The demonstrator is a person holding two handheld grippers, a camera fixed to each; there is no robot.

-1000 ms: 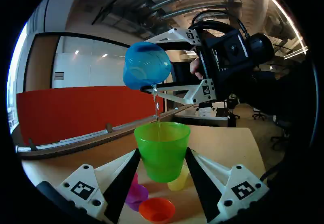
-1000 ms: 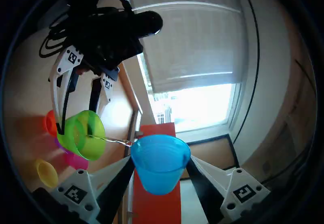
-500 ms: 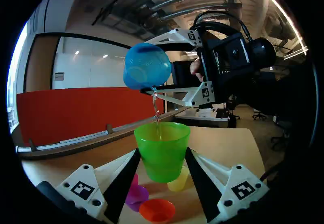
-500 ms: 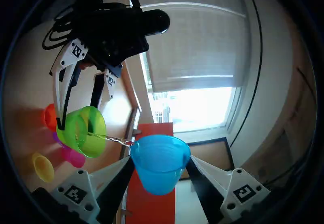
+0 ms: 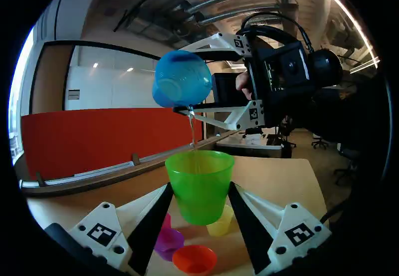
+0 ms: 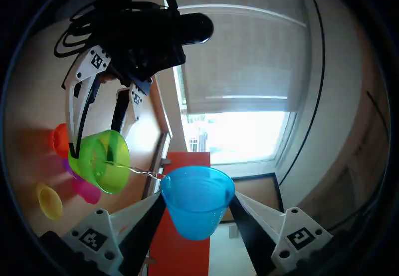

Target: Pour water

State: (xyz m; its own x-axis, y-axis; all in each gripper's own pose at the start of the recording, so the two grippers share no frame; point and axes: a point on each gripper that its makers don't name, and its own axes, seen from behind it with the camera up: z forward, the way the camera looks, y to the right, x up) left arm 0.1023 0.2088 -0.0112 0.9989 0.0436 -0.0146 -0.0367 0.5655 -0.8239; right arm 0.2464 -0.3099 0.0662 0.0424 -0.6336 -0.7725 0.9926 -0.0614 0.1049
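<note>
Holding upright green cup (image 5: 200, 186) between both fingers of left gripper (image 5: 199, 198) in left gripper view, above table (image 5: 269, 176); catching thin water stream (image 5: 192, 131) from tilted blue cup (image 5: 182, 79) overhead (fill level unclear). In right gripper view, clamping blue cup with right gripper (image 6: 198, 203), square markers (image 6: 92, 237) on fingers, pouring into green cup.

White, tag-marked hand-held gripper (image 5: 199, 188), seemingly black-padded
</note>
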